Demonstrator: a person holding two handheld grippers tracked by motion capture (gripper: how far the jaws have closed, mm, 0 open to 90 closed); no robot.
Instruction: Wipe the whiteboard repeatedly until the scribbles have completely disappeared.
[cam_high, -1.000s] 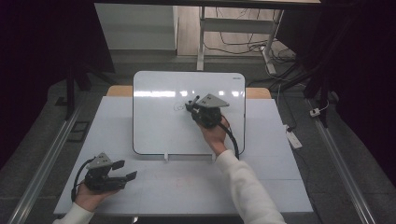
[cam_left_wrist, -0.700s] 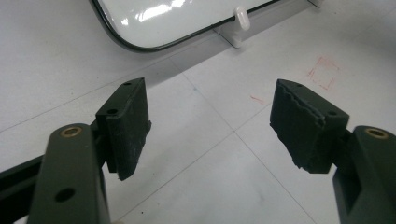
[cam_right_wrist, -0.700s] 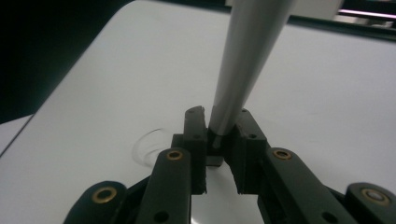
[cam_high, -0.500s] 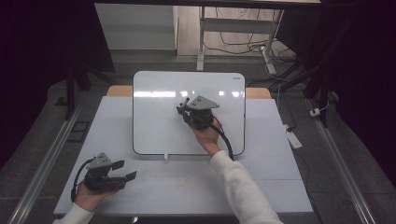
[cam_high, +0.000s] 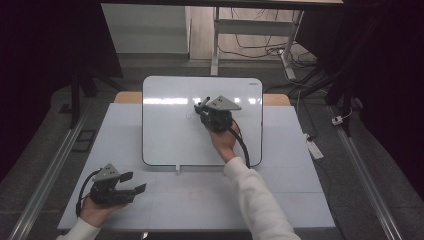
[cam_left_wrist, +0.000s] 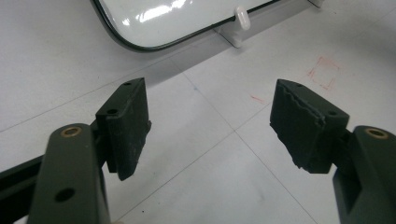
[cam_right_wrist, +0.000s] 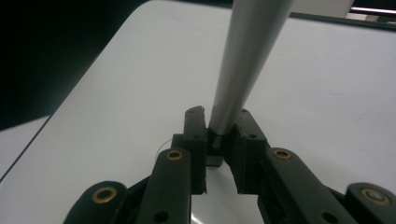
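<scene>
One pale grey bench carries a glossy white rounded-corner whiteboard. Over the board, the right gripper has its fingers closed on a slim grey marker. The left gripper rests at the bench's near-left corner, its fingers spread wide and holding nothing.

The black two-jaw left gripper rests low at the near left, jaws spread wide — the black right gripper, arm outstretched, clamps a slim grey marker.
</scene>
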